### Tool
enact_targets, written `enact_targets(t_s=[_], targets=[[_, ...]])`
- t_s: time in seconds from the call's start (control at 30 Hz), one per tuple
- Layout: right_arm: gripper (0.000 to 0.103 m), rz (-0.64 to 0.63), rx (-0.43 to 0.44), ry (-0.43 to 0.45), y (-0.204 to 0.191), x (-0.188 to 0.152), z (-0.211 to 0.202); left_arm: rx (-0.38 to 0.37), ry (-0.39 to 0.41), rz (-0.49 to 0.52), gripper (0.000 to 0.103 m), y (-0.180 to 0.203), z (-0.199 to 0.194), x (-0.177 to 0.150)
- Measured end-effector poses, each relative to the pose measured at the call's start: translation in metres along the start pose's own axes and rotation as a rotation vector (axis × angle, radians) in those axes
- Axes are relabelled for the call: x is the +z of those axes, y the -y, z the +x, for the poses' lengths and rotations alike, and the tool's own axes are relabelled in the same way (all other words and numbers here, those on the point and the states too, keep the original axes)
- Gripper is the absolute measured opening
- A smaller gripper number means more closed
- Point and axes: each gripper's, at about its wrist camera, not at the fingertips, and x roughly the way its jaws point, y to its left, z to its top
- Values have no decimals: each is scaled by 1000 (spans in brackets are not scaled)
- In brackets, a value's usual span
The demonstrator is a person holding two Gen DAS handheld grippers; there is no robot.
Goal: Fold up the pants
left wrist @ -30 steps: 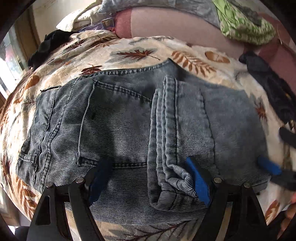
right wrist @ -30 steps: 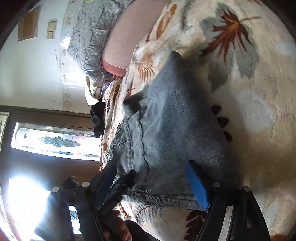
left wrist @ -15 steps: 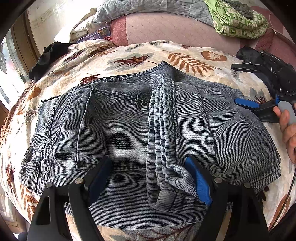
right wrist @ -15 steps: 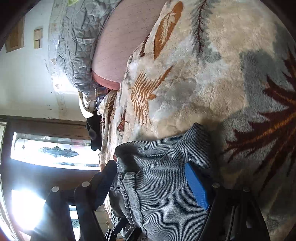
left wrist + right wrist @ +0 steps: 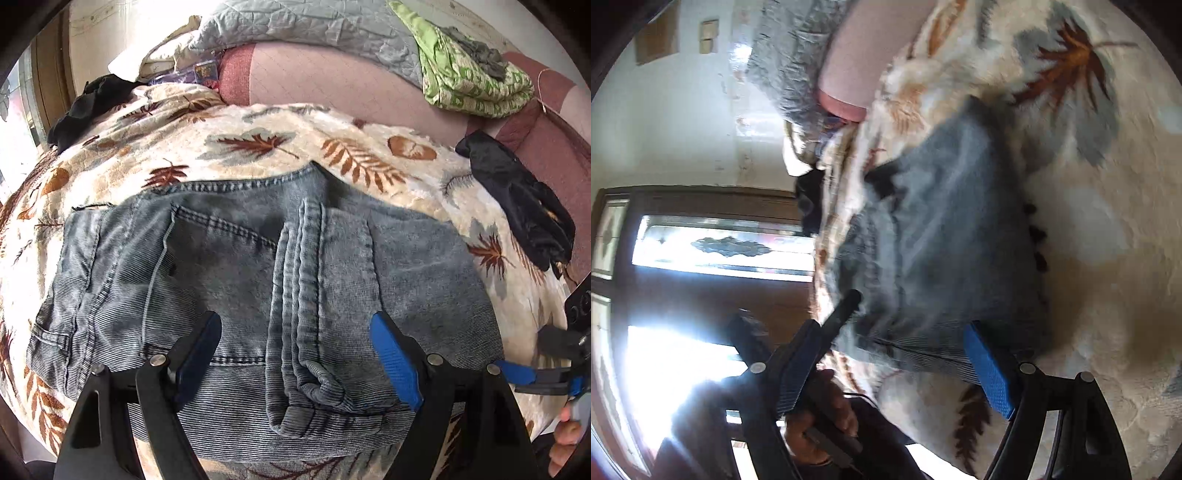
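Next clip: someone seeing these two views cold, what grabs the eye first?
The folded grey-blue jeans fill the middle of the left view, lying on a cream leaf-print blanket, with a thick rolled ridge of denim between the open left claw. A bright green cloth sits on the pink cushion behind, and black garments lie at the blanket's edges. In the blurred right view, the open right claw is at the jeans' near edge.

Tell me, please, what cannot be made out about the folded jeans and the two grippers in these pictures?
- Jeans, near edge: left wrist view, hidden behind the left gripper fingers.
- Right gripper: right wrist view, motion blur hides whether its pads touch denim.
- Right gripper body: left wrist view, cut off by the right edge.
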Motion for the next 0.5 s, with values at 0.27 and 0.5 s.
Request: enact_targets(t_s=[0.27, 0.5], targets=[[80, -82, -13, 114, -35, 46, -42, -53, 26, 27, 83, 29, -7, -1], [80, -207, -369, 52, -37, 140, 10, -214, -25, 83, 83, 79, 7, -11]])
